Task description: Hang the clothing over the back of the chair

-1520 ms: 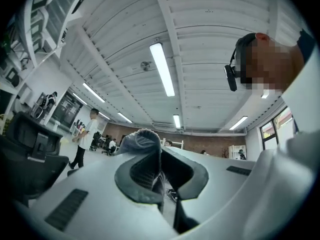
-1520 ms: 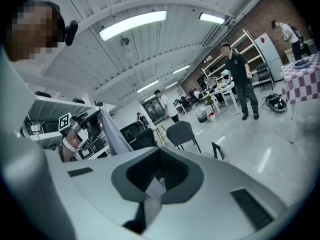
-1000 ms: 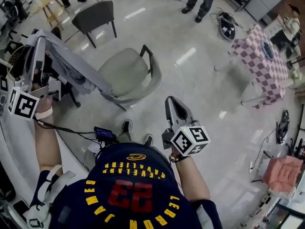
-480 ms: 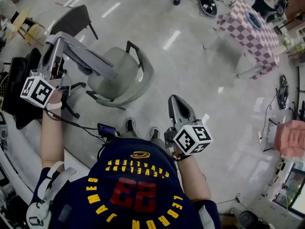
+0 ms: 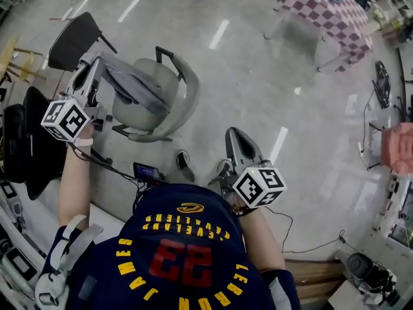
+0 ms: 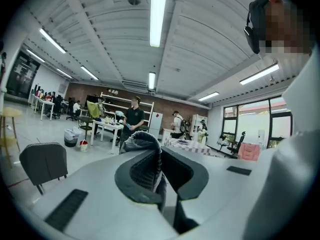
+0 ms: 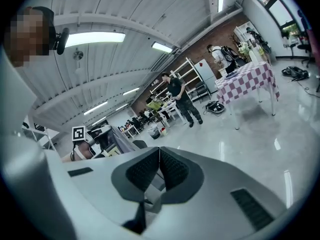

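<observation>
Above chair (image 5: 191, 92) seat | clothing (image 5: 135, 86) lowered, pinched in left gripper (image 5: 97, 63) jaws | right gripper (image 5: 234, 134) jaws pressed together, empty | back not yet covered

Glossy pale grey floor (image 5: 258, 89) with light streaks, pink-and-white checked table (image 5: 322, 8), dark grey plastic chair (image 5: 72, 41), brown brick wall (image 6: 165, 105), ceiling strip lights (image 6: 159, 14)

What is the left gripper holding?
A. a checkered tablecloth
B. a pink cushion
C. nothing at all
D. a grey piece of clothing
D: in the left gripper view, the left gripper has its jaws pinched shut on a fold of the grey clothing, and in the head view the fabric trails from it.
</observation>
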Motion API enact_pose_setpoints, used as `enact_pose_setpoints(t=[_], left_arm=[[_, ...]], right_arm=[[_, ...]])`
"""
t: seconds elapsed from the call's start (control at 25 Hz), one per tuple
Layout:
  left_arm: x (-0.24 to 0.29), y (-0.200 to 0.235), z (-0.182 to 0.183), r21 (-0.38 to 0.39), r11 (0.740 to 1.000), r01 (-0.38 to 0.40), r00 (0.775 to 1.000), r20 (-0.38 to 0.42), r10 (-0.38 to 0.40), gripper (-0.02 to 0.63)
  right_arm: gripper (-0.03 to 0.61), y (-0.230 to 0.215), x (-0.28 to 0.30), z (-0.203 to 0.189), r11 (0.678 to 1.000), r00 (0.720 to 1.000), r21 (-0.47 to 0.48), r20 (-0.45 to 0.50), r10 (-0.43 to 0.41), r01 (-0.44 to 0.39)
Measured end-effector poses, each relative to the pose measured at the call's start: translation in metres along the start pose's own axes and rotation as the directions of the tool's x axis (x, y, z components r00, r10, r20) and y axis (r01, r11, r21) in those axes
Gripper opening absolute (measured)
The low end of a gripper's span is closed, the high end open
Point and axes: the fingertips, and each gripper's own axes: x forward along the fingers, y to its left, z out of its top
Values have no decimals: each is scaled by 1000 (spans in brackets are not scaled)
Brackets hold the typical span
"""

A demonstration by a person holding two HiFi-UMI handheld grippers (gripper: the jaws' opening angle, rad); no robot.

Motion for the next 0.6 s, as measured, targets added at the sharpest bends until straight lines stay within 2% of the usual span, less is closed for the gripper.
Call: enact_pose_setpoints(t=[0.2,0.36,0.6], left_arm=[[22,-37,-35,25,997,75,993,-94,-73,18],[32,-73,-49,36,992,117,985,-130,-112,18],[49,-128,-74,43,984,174,970,-177,-164,18]], right_arm=[[9,-5,-6,-10,1000,1000,13,-13,3,-3],[9,-11,-18,-8,1000,1000,4,-24,19,-18],[9,-41,-42,-10,1000,1000,30,-29,4,-4]])
